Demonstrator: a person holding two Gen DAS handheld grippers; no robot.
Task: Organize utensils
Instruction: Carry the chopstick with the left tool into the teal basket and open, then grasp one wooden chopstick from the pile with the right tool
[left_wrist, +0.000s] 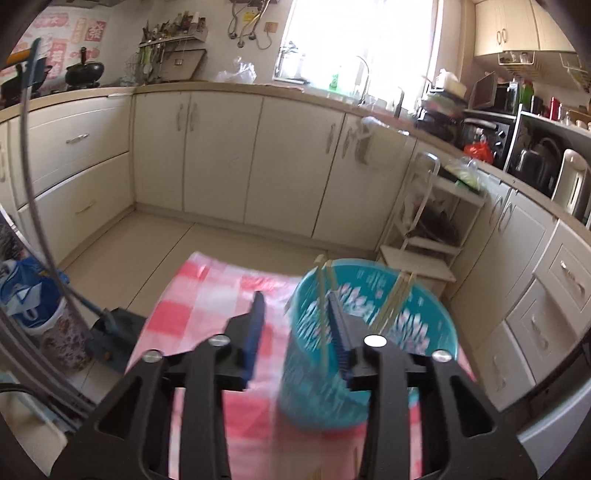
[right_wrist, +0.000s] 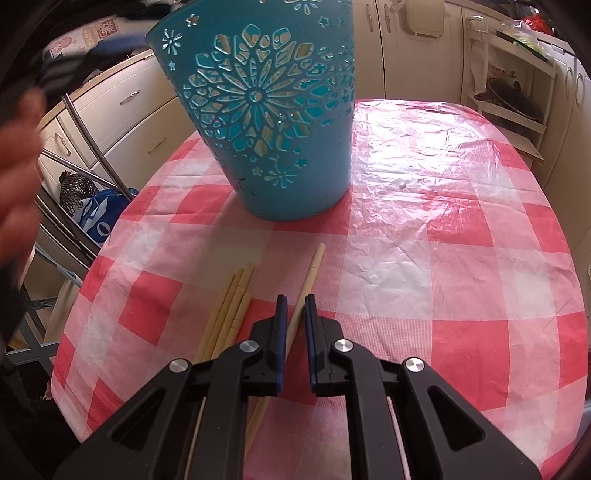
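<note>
A teal cut-out holder (right_wrist: 280, 110) stands on the red-and-white checked table (right_wrist: 443, 258). In the left wrist view the holder (left_wrist: 369, 332) is blurred and has several chopsticks (left_wrist: 397, 301) standing in it. My left gripper (left_wrist: 297, 325) is open and empty, its right finger over the holder's rim. My right gripper (right_wrist: 295, 314) hangs low over the table, its jaws slightly apart around a single chopstick (right_wrist: 306, 284) that lies flat. Several more chopsticks (right_wrist: 231, 306) lie bundled just left of it.
Cream kitchen cabinets (left_wrist: 221, 155) run along the far walls. A white rack (right_wrist: 509, 85) stands beyond the table's right side. A blue bag (right_wrist: 99, 218) and a metal frame sit off the table's left edge. A hand (right_wrist: 18, 166) shows at the left.
</note>
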